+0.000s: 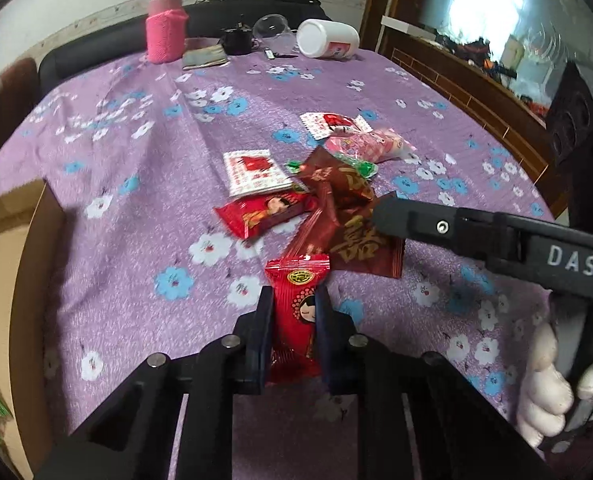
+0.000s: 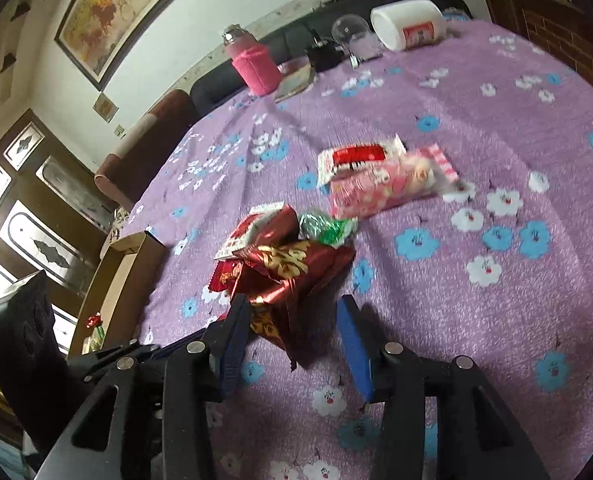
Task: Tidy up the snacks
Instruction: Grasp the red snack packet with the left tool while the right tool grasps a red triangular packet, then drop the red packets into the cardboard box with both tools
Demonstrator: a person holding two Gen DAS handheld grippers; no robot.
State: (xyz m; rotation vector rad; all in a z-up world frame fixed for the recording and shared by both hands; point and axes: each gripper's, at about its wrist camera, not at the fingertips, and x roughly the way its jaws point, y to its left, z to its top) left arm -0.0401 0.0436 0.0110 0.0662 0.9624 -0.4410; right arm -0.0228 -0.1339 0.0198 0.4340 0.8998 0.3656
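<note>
- The left gripper (image 1: pixel 294 308) is squeezing a red snack pack (image 1: pixel 296 312) with a little cartoon face on it. The two black fingers (image 1: pixel 261 320) press on both sides of the pack, and its top sticks out past the tips.
- The right gripper (image 2: pixel 292 320) has its fingers apart. The blue pads (image 2: pixel 354 344) do not press on anything. The corner of a dark red foil bag (image 2: pixel 288 276) with gold letters lies between the fingers, close to the left one.
- Just past the left gripper's tips lies the same dark red foil bag (image 1: pixel 356 240), and the nose of the right gripper (image 1: pixel 384 216) touches down on it from the right side.
- A bit farther out from the fingers are more snacks in a heap: another red pack (image 1: pixel 262 216), a white and red pack (image 1: pixel 254 172), a green candy (image 1: pixel 356 164), and a pink pack (image 1: pixel 366 146).
- They all lie on a purple cloth with flowers (image 1: pixel 136 168).
- Off to the left of the left fingers is a cardboard box (image 1: pixel 4 280) at the edge of the cloth.
- Far past the fingers stand a pink bottle (image 1: pixel 166 28) and a white tub (image 1: pixel 328 38) lying on its side.
- A hand in a white glove (image 1: pixel 548 384) holds the right gripper.
</note>
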